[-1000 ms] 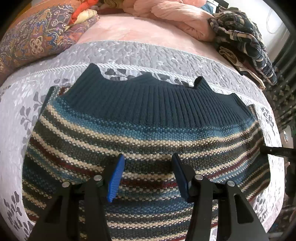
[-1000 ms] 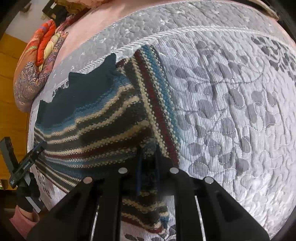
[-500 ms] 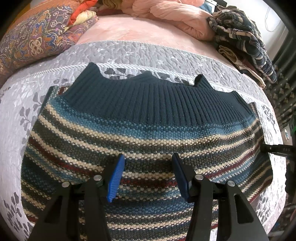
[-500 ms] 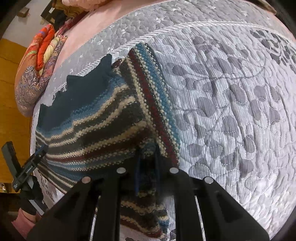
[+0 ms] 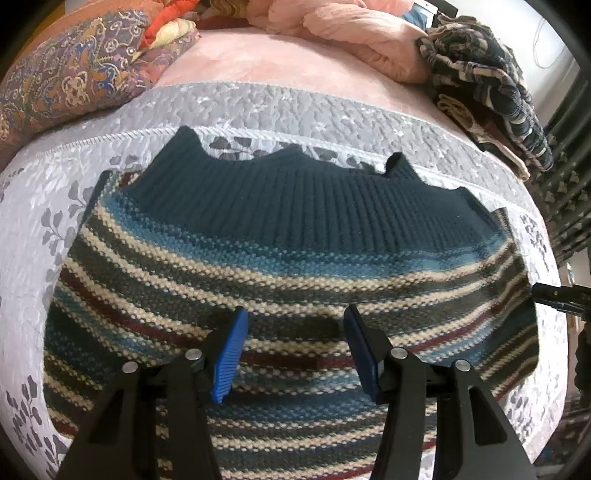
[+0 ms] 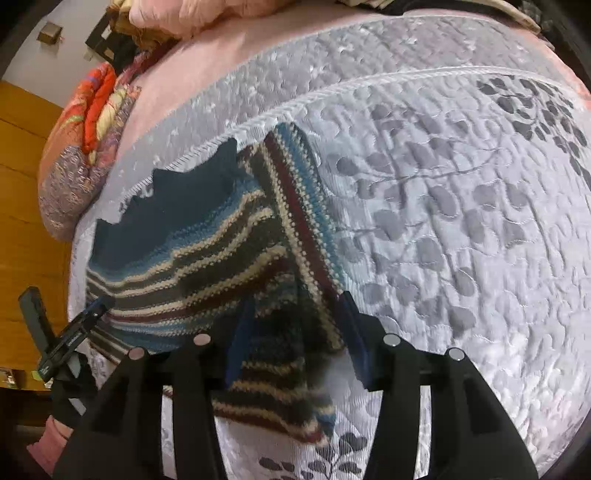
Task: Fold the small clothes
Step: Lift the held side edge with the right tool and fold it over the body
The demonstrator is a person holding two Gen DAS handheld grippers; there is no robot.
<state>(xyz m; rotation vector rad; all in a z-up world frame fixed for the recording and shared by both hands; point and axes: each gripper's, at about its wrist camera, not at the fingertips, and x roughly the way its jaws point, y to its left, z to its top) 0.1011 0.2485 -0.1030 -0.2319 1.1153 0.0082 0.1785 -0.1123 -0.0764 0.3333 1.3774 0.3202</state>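
Observation:
A small striped knit sweater (image 5: 288, 258) with a dark teal ribbed band lies spread on the grey quilt (image 5: 295, 107). My left gripper (image 5: 295, 347) hovers open over its striped middle, nothing between the blue pads. In the right wrist view the sweater (image 6: 192, 258) has its right side folded inward, and a loose corner hangs between the spread fingers of my right gripper (image 6: 293, 332), which is open. The right gripper's tip (image 5: 561, 295) shows at the sweater's right edge in the left wrist view. The left gripper (image 6: 74, 332) appears at the far left.
A patterned pillow (image 5: 74, 74) lies at the back left, a pink blanket (image 5: 351, 33) at the back, and a pile of dark patterned clothes (image 5: 487, 85) at the back right. Bare floral quilt (image 6: 461, 221) stretches right of the sweater. Wooden furniture (image 6: 22, 184) stands at left.
My right gripper, shut on the sweater's corner in the earlier frames, has opened and the corner is slipping loose. The left gripper has stayed open above the sweater.

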